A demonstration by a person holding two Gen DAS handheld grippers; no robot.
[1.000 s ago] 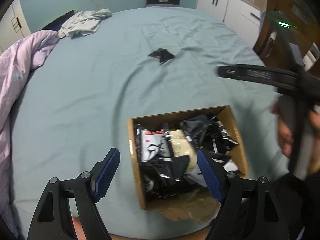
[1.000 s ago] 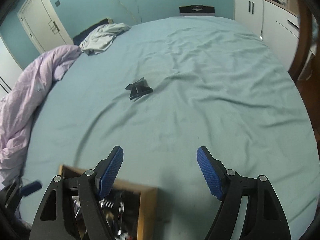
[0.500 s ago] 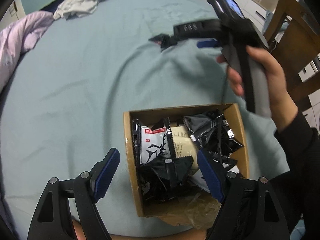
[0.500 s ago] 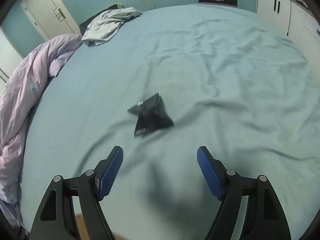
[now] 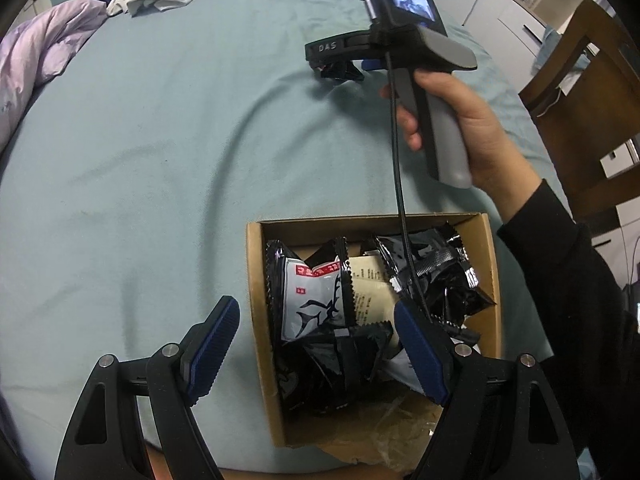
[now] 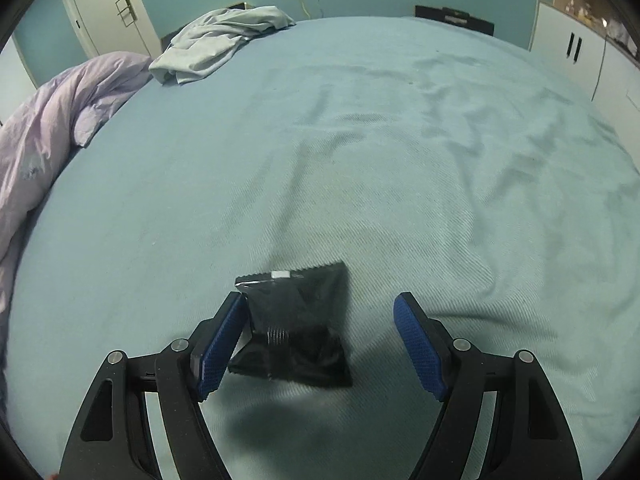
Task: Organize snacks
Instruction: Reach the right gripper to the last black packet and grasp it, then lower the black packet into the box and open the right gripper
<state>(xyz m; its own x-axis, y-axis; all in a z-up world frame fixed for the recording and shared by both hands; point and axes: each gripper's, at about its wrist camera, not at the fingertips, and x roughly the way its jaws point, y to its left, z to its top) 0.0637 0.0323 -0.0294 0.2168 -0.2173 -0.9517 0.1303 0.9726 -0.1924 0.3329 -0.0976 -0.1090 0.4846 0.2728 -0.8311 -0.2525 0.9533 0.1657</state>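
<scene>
A brown cardboard box (image 5: 254, 280) sits on the pale blue bedsheet (image 6: 360, 160) and holds several black and white snack packets (image 5: 312, 292). My left gripper (image 5: 316, 344) hangs open over the box's left wall, one finger outside it and one above the packets. Further up the bed, a lone black snack packet (image 6: 300, 320) lies flat between the fingers of my right gripper (image 6: 320, 344). Those jaws are closing. The left pad sits by the packet's edge and the right pad stands apart from it. In the left wrist view a hand (image 5: 472, 132) holds that gripper over the same packet (image 5: 340, 73).
A lilac duvet (image 6: 40, 132) is bunched along the bed's left side, with a grey garment (image 6: 216, 40) at the far end. White cabinets (image 6: 572, 52) and a wooden chair (image 5: 592, 80) stand to the right. Crumpled plastic (image 5: 384, 436) lies at the box's near edge.
My right gripper has travelled from over the box up the bed, sunk down around the lone black packet, and its jaws have narrowed. The left gripper has dipped slightly over the box.
</scene>
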